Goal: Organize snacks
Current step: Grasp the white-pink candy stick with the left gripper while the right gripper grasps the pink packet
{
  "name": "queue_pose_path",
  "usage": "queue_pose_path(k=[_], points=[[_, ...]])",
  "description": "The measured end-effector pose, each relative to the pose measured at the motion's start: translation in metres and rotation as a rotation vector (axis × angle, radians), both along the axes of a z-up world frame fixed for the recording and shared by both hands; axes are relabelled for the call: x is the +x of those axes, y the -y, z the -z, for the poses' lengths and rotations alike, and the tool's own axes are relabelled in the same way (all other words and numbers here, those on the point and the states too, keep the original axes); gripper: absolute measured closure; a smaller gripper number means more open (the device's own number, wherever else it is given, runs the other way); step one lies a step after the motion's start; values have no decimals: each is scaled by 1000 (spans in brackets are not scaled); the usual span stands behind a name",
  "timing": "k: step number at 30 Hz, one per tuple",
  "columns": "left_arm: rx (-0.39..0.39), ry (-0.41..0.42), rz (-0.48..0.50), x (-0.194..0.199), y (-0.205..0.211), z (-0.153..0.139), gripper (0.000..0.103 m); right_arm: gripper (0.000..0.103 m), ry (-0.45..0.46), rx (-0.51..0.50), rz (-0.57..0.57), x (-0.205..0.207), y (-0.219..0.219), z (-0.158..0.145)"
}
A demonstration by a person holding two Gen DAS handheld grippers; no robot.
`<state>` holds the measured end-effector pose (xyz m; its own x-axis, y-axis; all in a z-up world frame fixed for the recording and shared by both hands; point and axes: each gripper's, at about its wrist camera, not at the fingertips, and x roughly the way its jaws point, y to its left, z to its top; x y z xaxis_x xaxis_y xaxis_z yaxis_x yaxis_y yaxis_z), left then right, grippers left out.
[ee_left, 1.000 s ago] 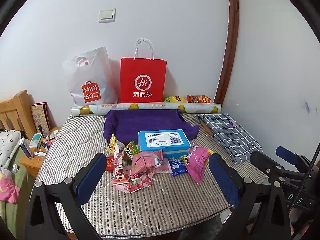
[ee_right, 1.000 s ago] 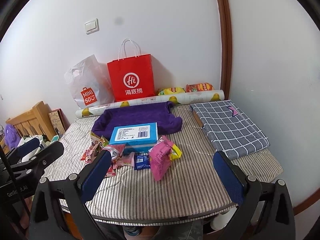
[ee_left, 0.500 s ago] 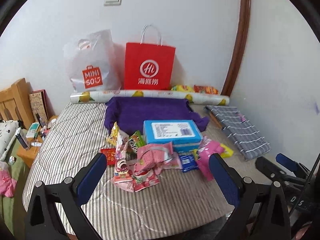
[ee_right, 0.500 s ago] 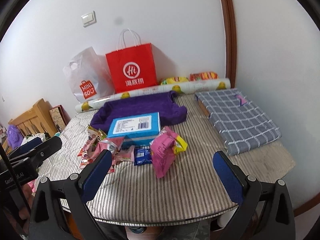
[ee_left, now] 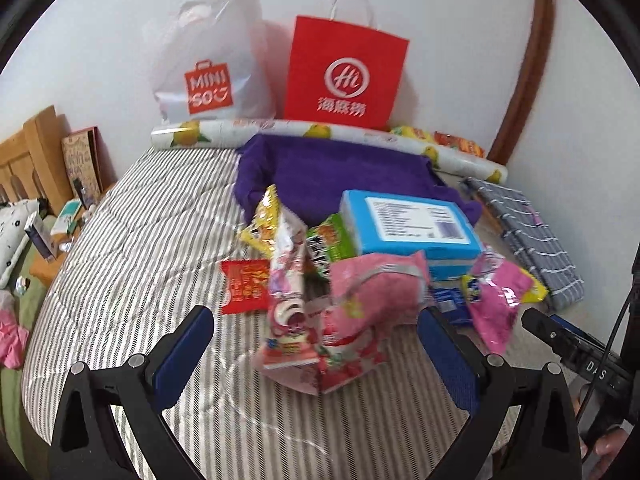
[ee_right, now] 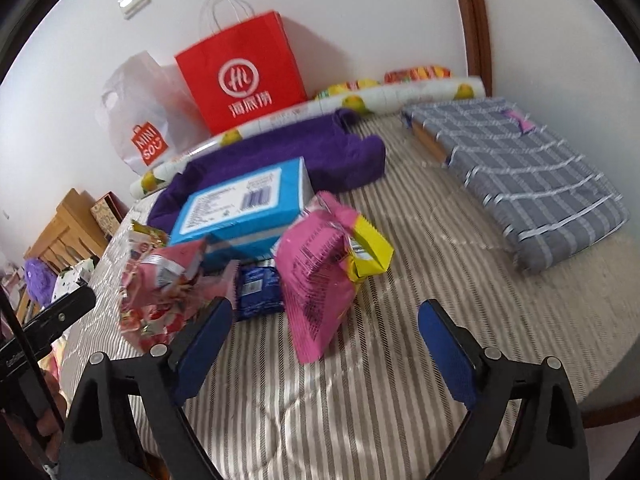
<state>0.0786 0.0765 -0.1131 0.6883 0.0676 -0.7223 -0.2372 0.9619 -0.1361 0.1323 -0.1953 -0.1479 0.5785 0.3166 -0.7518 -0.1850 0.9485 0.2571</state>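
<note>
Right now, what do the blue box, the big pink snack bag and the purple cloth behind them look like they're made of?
Blue box: likely thin cardboard, smooth printed finish, sharp edges, barcode label.
Big pink snack bag: seemingly plastic film, glossy, crinkled, with a crimped end.
Purple cloth: soft fabric, matte and fuzzy, perhaps towelling or fleece; it slumps in folds.

— Against the wall: red paper bag [ee_left: 345, 76] upright, white Miniso bag [ee_left: 208, 60] just beside it.
— Lemon-print roll [ee_right: 320, 110] lying along their feet. Purple towel [ee_left: 336, 172] spread on the striped desk [ee_right: 400, 360].
— Folded grey checked cloth [ee_right: 516, 176] far right, wooden headboard [ee_left: 28, 156] left.
</note>
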Motion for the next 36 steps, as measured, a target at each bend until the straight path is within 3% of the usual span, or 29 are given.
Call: queue_pose_path(k=[7,11,18,23,27,29,36], points=[[-34,-23,-7,10,-19,19,1,10,-44,109,12,28,0,23],[-49,-34,1,16,-24,23,1,10,-59,110,7,44,-8,32],[-57,-66,-45,31,-44,33,2,30,-75,87,-22,57,-19,41],[-88,-92,0,44,-44,40,13,37,-75,77,-24,58,-16,41],[-73,-130,11,56,-41,48,33,38,-62,53,-28,56,-15,38],[-74,-139,4,59,-41,52,36,38,-54,43,-29,52,-15,36],[-120,-134,46,60,-45,51,80,39,-46,23,-35,37,-11,27]])
